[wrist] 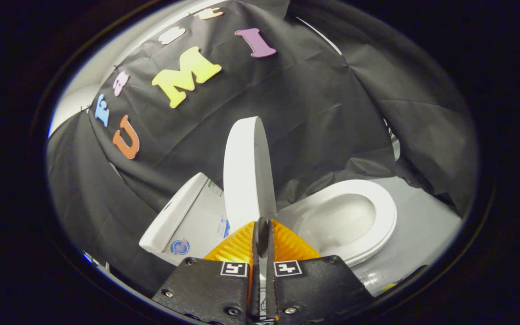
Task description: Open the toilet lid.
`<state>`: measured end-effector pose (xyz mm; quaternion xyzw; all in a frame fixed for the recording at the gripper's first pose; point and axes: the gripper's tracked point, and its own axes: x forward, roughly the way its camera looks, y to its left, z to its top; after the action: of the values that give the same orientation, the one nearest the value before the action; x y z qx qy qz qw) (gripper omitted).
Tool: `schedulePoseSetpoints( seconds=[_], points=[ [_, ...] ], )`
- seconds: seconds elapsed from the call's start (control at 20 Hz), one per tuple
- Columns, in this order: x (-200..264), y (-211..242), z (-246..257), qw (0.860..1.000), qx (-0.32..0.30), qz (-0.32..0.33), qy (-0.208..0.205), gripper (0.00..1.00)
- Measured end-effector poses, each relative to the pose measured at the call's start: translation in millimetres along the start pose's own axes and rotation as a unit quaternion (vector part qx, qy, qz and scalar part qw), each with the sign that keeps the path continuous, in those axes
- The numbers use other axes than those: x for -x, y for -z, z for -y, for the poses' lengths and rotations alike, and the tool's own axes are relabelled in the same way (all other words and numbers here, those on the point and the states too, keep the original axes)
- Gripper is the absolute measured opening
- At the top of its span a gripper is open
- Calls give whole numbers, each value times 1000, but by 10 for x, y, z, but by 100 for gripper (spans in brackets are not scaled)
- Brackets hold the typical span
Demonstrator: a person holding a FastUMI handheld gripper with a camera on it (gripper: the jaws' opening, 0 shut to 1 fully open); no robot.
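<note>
The lid (246,174) stands raised, seen nearly edge-on, its lower edge pinched between the fingers of the gripper (262,228), which are closed to a narrow slit on it. Beside it the seat (384,205) rings the open bowl (339,221). The tank (176,216) is partly hidden behind the lid and the gripper.

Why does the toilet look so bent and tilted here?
Gripper view: the fisheye lens bows everything, so the raised lid and bowl lean sideways. Light is even, with soft sheen on the seat rim. The gripper, fingers closed on the lid's edge, looks slightly soft up close.
</note>
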<state>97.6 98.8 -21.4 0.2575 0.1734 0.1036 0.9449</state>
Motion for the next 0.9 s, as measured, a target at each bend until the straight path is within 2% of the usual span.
schedulePoseSetpoints(
  seconds=[0.9],
  points=[
    [-156, 284, -957, 991, 132, 0, 11, 9]
  ],
)
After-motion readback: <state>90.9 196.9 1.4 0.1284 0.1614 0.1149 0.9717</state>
